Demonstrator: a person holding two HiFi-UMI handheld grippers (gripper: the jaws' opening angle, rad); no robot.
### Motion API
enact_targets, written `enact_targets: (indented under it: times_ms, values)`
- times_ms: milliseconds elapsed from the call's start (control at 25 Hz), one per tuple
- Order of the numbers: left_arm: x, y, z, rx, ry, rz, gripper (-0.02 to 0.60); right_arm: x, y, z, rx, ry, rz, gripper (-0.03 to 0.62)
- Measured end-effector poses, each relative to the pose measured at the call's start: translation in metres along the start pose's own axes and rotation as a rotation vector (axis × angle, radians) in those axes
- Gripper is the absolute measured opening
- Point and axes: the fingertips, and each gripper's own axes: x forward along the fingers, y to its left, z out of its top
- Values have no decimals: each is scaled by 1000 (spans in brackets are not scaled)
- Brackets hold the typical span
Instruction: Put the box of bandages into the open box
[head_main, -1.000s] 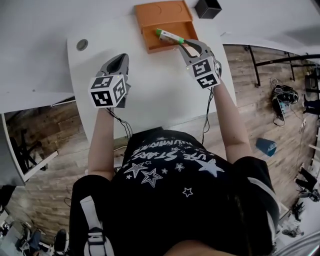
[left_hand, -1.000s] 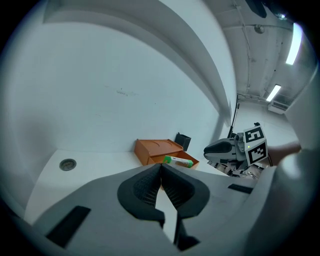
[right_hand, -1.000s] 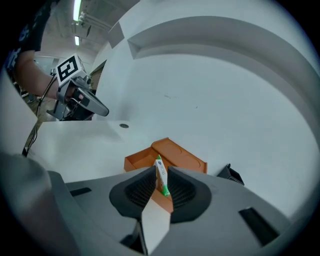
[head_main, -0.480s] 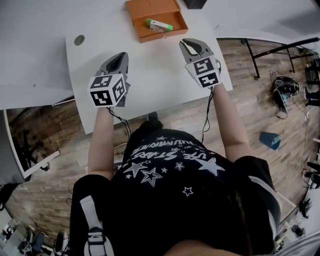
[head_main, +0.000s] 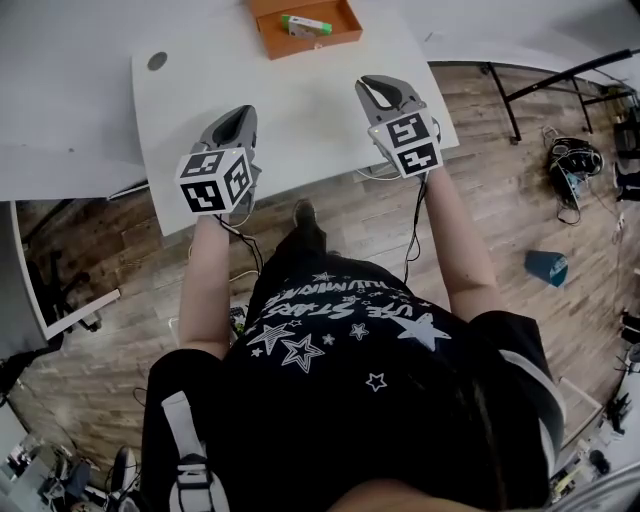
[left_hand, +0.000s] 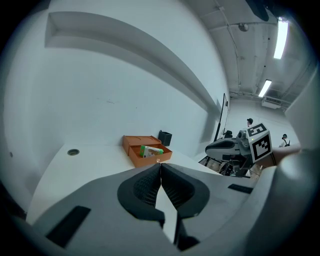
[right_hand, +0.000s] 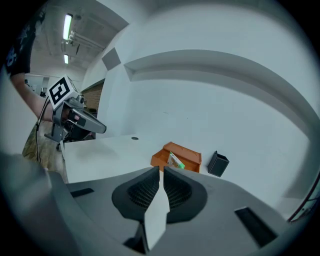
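Note:
The green-and-white box of bandages (head_main: 305, 24) lies inside the open orange box (head_main: 270, 18) at the far end of the white table (head_main: 300, 130). Both gripper views show it there too, the bandage box (left_hand: 151, 150) (right_hand: 175, 161) resting in the orange box (left_hand: 134, 144) (right_hand: 187, 152). My right gripper (head_main: 383, 86) hovers over the table's right side, well short of the orange box, shut on nothing. My left gripper (head_main: 236, 118) hangs over the near left part of the table, also shut and holding nothing.
A black square cup (left_hand: 165, 138) (right_hand: 218, 163) stands just right of the orange box. A round cable hole (head_main: 157, 61) sits in the table's far left corner. Wooden floor, a blue bin (head_main: 547, 267) and cables lie to the right.
One second ago the right gripper was at the orange box with the bandage box at its jaws. The bandage box now lies in the orange box, and the right gripper has drawn back, shut.

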Motion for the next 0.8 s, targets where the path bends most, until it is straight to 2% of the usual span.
enact_targets:
  times_ms: [800]
  values:
    - [-132,-103,-61,-2,-45,9,20,-159,79,-34,39,-31,-4,58]
